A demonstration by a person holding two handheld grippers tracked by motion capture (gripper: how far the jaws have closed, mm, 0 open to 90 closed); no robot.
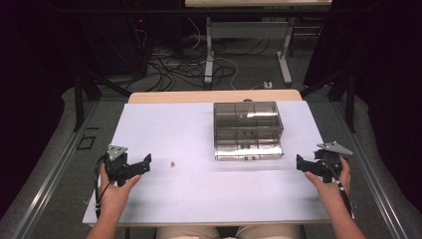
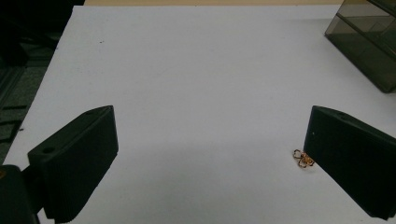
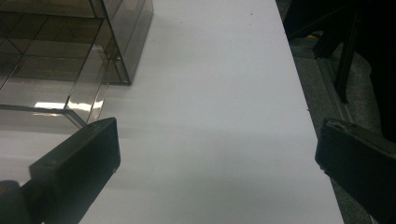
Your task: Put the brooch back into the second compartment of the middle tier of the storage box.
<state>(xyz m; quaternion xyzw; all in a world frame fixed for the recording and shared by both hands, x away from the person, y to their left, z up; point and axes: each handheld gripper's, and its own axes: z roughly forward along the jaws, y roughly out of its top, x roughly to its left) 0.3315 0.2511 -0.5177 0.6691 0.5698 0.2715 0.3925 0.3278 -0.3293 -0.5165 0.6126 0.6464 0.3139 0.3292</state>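
A small gold-coloured trinket (image 1: 172,163) lies on the white table (image 1: 189,194), just right of my left gripper (image 1: 148,162). In the left gripper view the trinket (image 2: 301,158) sits beside the right jaw's inner edge, and my left gripper (image 2: 210,154) stands open with nothing between its jaws. A smoky clear plastic box (image 1: 247,129) with compartments stands at the table's middle back, its lid folded down toward me. My right gripper (image 1: 298,163) rests near the right edge, also open (image 3: 217,158) and empty, with the box (image 3: 70,42) to its upper left.
The table's right edge (image 3: 317,140) runs close to my right gripper's outer jaw, with floor and dark frame legs beyond. Cables and another table's legs (image 1: 209,50) lie on the floor behind. Bare white tabletop spreads between the two grippers.
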